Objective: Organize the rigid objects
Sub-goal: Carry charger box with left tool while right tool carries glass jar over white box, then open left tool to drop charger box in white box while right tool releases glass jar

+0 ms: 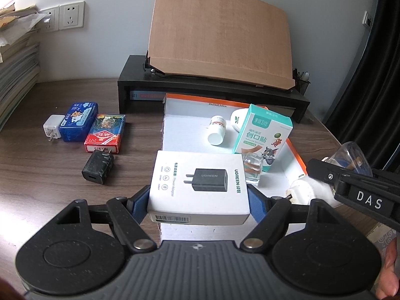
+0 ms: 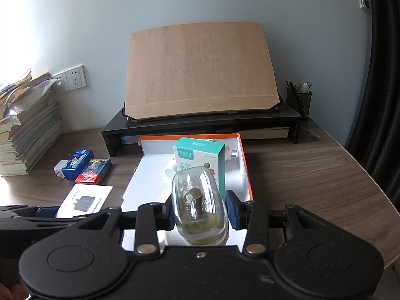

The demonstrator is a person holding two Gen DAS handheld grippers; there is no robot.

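Note:
My left gripper (image 1: 198,203) is shut on a white UGREEN adapter box (image 1: 197,186), held over the near-left edge of the white, orange-rimmed tray (image 1: 185,127). My right gripper (image 2: 200,212) is shut on a clear glass bottle (image 2: 198,207) above the tray's near end (image 2: 243,165); that bottle also shows in the left wrist view (image 1: 355,160). In the tray stand a teal bandage box (image 1: 265,135), a white pill bottle (image 1: 217,130) and a small glass bottle (image 1: 253,168). On the desk to the left lie a black charger (image 1: 98,167), a red card pack (image 1: 105,133), a blue case (image 1: 78,121) and a white plug (image 1: 52,127).
A black monitor riser (image 1: 140,75) with a tilted wooden board (image 1: 220,30) stands behind the tray. Stacked books (image 2: 27,130) sit far left by wall sockets (image 1: 72,15). A mesh pen holder (image 2: 298,101) stands at the right back. A white plug (image 1: 303,190) lies at the tray's near right.

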